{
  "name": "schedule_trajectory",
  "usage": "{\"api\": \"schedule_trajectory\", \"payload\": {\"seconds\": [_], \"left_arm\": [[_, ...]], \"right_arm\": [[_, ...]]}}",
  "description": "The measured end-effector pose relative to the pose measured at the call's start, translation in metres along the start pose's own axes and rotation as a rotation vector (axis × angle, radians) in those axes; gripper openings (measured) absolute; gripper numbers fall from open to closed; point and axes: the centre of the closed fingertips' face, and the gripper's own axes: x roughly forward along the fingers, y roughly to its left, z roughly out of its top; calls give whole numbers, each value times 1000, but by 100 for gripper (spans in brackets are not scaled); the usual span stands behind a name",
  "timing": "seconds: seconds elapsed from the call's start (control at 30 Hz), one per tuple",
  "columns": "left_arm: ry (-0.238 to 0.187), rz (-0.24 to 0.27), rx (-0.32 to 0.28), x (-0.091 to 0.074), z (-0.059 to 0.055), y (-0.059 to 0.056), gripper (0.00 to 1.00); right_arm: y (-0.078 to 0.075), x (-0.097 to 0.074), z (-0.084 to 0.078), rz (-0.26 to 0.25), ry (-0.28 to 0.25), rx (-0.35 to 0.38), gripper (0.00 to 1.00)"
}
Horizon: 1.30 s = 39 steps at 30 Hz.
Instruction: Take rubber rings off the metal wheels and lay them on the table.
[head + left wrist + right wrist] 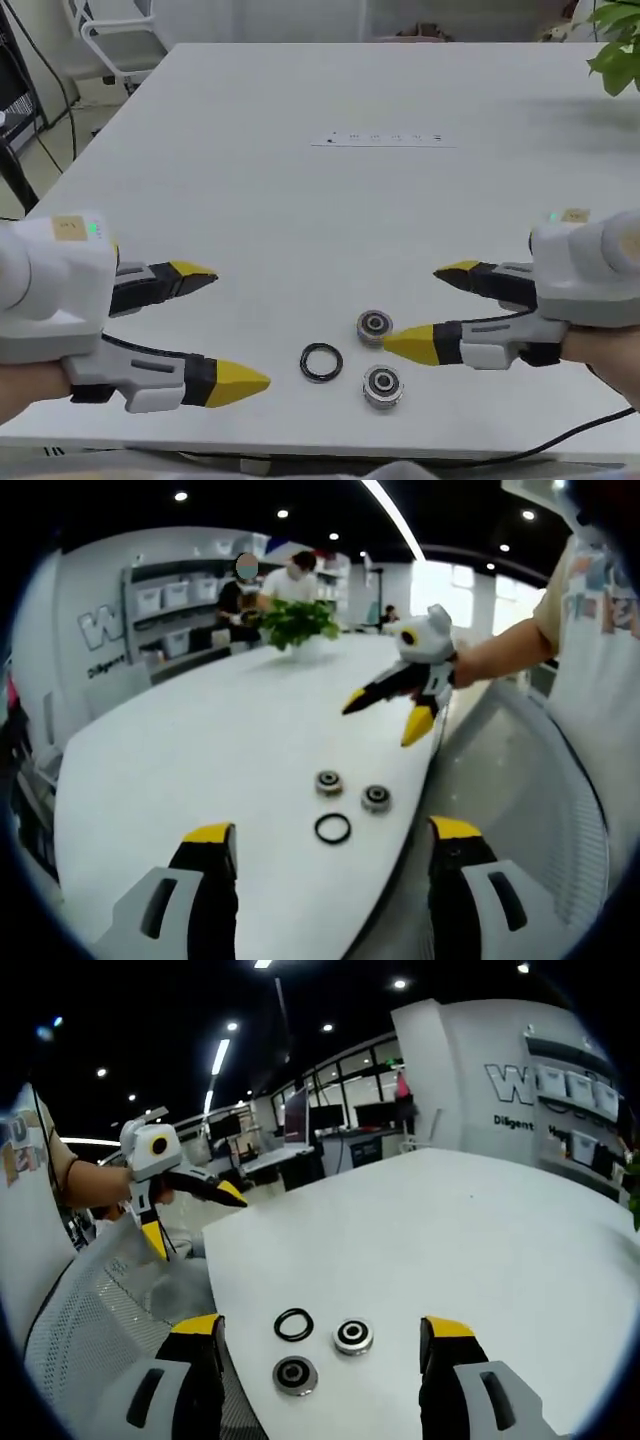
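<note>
Two small metal wheels lie near the table's front edge: one (374, 325) (329, 782) (352, 1335) farther in, the other (383, 386) (376, 798) (295, 1374) closer to the edge. A loose black rubber ring (321, 362) (332, 828) (293, 1324) lies flat on the table just left of them. My left gripper (230, 328) (333, 840) is open, left of the ring, holding nothing. On the other side my right gripper (428, 308) (320, 1332) is open and empty, its lower yellow tip close beside the farther wheel.
The white table (300, 200) stretches far ahead, with a faint printed strip (385, 139) near its middle. A green plant (620, 45) (297, 622) stands at the far right corner. White chairs (115, 40) stand beyond the far left corner. People stand behind the plant.
</note>
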Motion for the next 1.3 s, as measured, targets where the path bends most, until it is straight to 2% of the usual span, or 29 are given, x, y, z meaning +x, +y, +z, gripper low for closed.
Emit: {"api": "schedule_trajectory", "payload": {"seconds": [0.43, 0.57, 0.97, 1.3], "left_arm": [[-4, 6, -2, -2, 2, 0, 80], [-4, 10, -2, -3, 2, 1, 80], [-7, 19, -1, -6, 3, 0, 82], [-5, 31, 2, -8, 2, -1, 83]], "right_arm": [[-4, -30, -2, -59, -25, -9, 87], [-3, -38, -5, -75, -18, -27, 89], [2, -52, -13, -103, 0, -63, 91], [6, -60, -18, -111, 9, -56, 92]]}}
